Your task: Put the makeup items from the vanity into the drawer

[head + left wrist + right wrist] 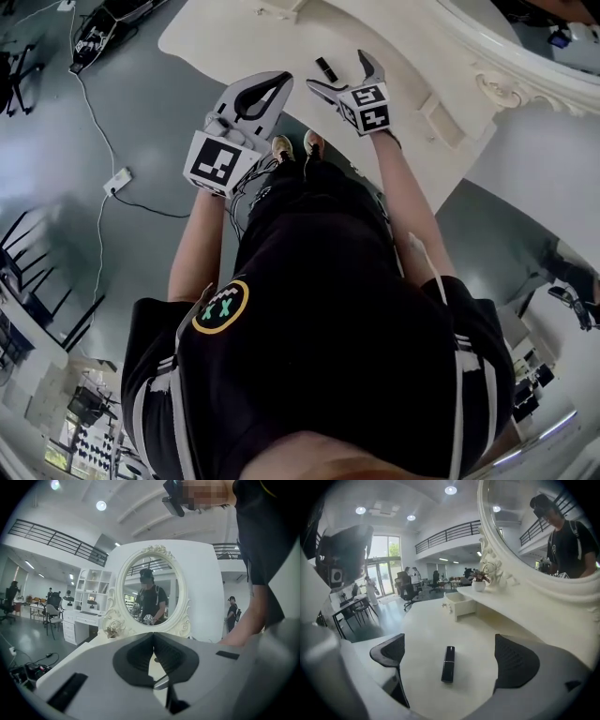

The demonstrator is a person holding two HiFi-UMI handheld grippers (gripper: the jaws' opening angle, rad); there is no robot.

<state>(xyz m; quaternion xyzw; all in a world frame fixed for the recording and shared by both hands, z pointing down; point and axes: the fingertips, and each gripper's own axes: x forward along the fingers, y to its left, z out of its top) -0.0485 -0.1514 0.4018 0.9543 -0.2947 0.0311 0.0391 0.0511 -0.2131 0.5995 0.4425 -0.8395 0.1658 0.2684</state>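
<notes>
Head view looks straight down the person's black shirt to the cream counter. Both claws are held out in front. The left claw is over the counter's near edge with its jaws closed into a loop, and nothing shows between them. The right claw is further in over the counter with its jaws spread. A black lipstick tube lies flat on the counter just beside its left jaw. The person's shoes show on the grey floor below the claws.

Left gripper view is pretty clear. The left claw has its dark pads pressed together down the middle and it's holding nothing. Past it stands the oval mirror in its ornate white frame, with the person reflected in it.

Right gripper view shows the right claw wide apart and empty. The lipstick tube sits on the counter right in the gap between the two pads, lying lengthwise and touching neither one. Further back a small drawer is pulled open, well apart from the tube. From this angle you can't tell whether anything is in it. A little potted plant stands on the raised shelf next to the mirror frame.
</notes>
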